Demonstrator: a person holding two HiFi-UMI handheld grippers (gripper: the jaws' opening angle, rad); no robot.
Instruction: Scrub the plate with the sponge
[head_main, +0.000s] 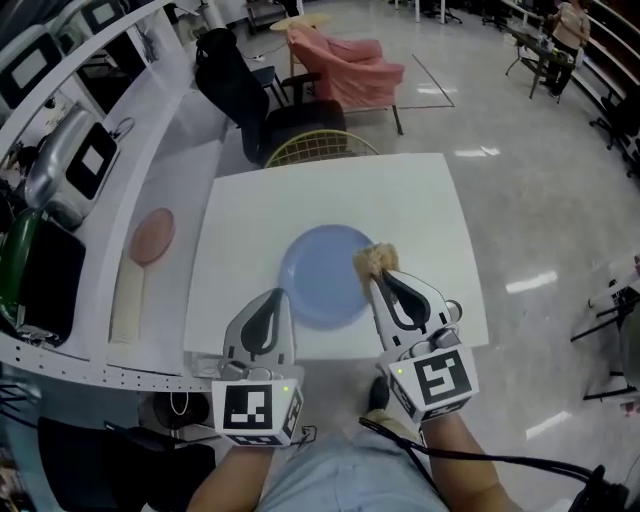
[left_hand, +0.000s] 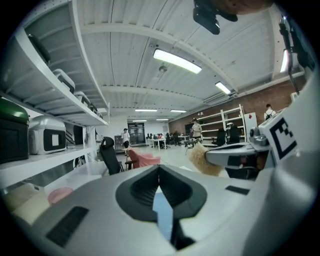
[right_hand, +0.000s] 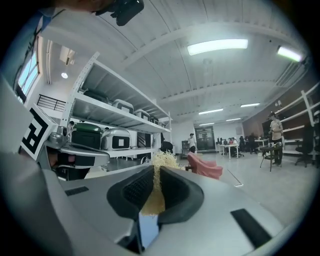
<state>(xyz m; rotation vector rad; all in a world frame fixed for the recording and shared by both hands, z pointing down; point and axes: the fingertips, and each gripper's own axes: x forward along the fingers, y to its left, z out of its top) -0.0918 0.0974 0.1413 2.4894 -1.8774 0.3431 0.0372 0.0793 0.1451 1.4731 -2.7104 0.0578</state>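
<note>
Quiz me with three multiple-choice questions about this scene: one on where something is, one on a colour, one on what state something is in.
1. Where does the plate lie?
A) on the floor
B) on the white table
C) on a shelf
2. What colour is the plate?
A) red
B) green
C) blue
3. How are the jaws of the right gripper?
A) wide apart, empty
B) shut on the sponge
C) shut on a fork
Answers: B, the head view shows the plate mid-table; C, it is pale blue; B, the right gripper view shows the tan sponge pinched between the jaws.
</note>
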